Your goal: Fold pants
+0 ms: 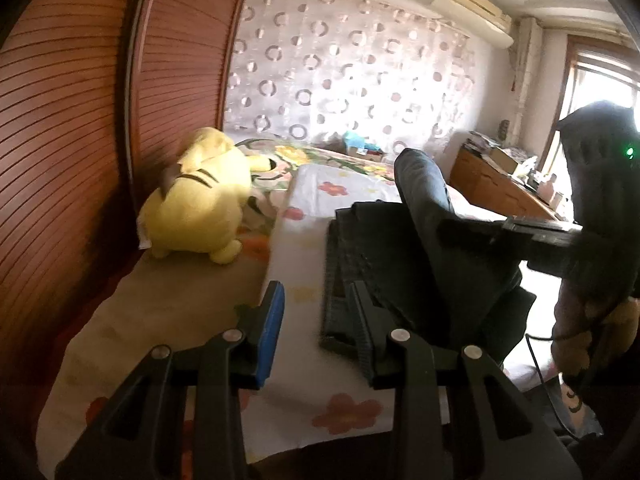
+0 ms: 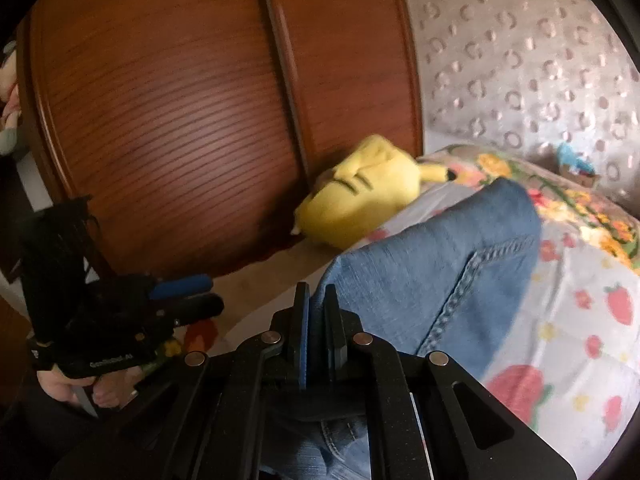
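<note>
The blue denim pants (image 2: 432, 264) hang in a raised fold over the bed. My right gripper (image 2: 316, 292) is shut on their edge, and cloth fills the space ahead of its fingers. In the left wrist view the pants (image 1: 384, 248) look dark against the window light. One part is lifted into a hump by the right gripper (image 1: 444, 232), while the rest lies flat on the sheet. My left gripper (image 1: 316, 292) is open just left of the pants' near edge, with nothing pressed between its pads. The right wrist view shows the left gripper (image 2: 214, 292) empty, held in a hand (image 2: 60, 384).
A yellow plush toy (image 1: 200, 200) lies on the bed against the slatted wooden wardrobe doors (image 1: 80, 120). The bed has a floral sheet (image 1: 332, 192). A patterned curtain (image 1: 360, 60) hangs behind it. A cluttered wooden desk (image 1: 500, 184) stands to the right, under a bright window.
</note>
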`<state>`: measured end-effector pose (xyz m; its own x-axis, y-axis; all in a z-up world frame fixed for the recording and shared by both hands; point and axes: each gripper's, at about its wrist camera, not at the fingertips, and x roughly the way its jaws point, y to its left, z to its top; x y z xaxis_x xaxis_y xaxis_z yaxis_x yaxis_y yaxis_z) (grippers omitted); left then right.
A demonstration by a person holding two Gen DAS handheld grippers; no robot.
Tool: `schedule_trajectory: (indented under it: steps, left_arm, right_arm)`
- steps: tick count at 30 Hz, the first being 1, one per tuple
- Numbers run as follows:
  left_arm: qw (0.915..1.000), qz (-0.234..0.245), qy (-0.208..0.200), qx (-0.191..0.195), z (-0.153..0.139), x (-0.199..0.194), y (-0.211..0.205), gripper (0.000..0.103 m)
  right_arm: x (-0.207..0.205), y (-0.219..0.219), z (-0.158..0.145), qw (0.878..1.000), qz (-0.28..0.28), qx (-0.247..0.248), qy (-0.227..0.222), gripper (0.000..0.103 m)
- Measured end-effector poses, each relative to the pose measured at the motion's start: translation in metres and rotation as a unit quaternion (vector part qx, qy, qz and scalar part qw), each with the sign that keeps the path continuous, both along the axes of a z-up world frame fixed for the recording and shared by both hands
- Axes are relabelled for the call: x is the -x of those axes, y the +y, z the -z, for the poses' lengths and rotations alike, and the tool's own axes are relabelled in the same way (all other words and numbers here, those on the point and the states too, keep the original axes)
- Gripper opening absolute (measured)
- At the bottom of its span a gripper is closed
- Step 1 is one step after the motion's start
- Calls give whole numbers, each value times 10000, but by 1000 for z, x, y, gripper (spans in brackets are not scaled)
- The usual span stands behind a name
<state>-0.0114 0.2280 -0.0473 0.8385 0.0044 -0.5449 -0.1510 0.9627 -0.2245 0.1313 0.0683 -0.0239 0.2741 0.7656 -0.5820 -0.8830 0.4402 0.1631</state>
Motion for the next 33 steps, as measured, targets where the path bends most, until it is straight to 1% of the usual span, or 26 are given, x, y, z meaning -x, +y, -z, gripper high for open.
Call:
schedule_trajectory:
  steps: [4, 7, 9, 10, 11, 12, 13, 15, 16, 18, 20, 22, 24, 27, 30, 33]
  left_arm:
    - [10000, -84, -1, 15, 4, 3, 6, 32]
    - [10000, -68, -4, 12, 6, 3, 7, 32]
    - [10000, -34, -25, 3, 3, 2, 5, 32]
    - [10000, -5, -38, -6, 1, 0, 3, 32]
    - [10000, 39, -57, -38, -2, -1, 0, 32]
    - [9999, 75, -78, -64, -4, -2, -3, 32]
    - [9998, 126, -105, -84, -7, -4, -7, 32]
    - [9996, 201, -146, -106, -12, -8, -15, 32]
    - [9994, 263, -177, -103, -14, -10, -19, 32]
    - [9990, 382, -194, -94, -20, -15, -30, 32]
    - [9983, 550, -170, -93, -20, -22, -41, 32]
    - [9977, 664, -63, -120, -15, -32, -49, 32]
    - [9973, 720, 67, -153, -9, -39, -55, 32]
    - [9968, 706, 337, -156, 6, -46, -59, 32]
    - [9965, 631, 520, -183, 18, -47, -60, 32]
    - [9954, 570, 727, -240, 32, -45, -62, 32]
  right_arm:
    - [0, 27, 29, 9991, -207, 215, 298, 4]
    - [-4, 36, 53, 9974, -308, 354, 543, 4]
    - [-7, 37, 60, 9969, -269, 410, 614, 5]
    - [-10, 34, 60, 9967, -250, 377, 674, 9]
    - [-11, 31, 56, 9965, -264, 307, 733, 20]
    - [-14, 28, 51, 9964, -271, 211, 775, 28]
    - [-17, 18, 42, 9968, -227, 41, 769, 38]
    - [-21, 4, 27, 9972, -153, -221, 691, 39]
    - [-25, -6, 18, 9979, -18, -289, 585, 40]
    - [-32, -19, 7, 9986, 187, -279, 400, 40]
    - [-41, -27, 3, 9989, 385, -184, 169, 43]
    - [-55, -34, 5, 9979, 643, -15, -15, 45]
    - [-67, -39, 8, 9966, 808, 110, -67, 50]
    - [-87, -40, 15, 9948, 972, 284, -82, 51]
    - [-107, -39, 22, 9927, 1118, 444, -111, 52]
    - [-128, -36, 32, 9906, 1266, 510, 12, 57]
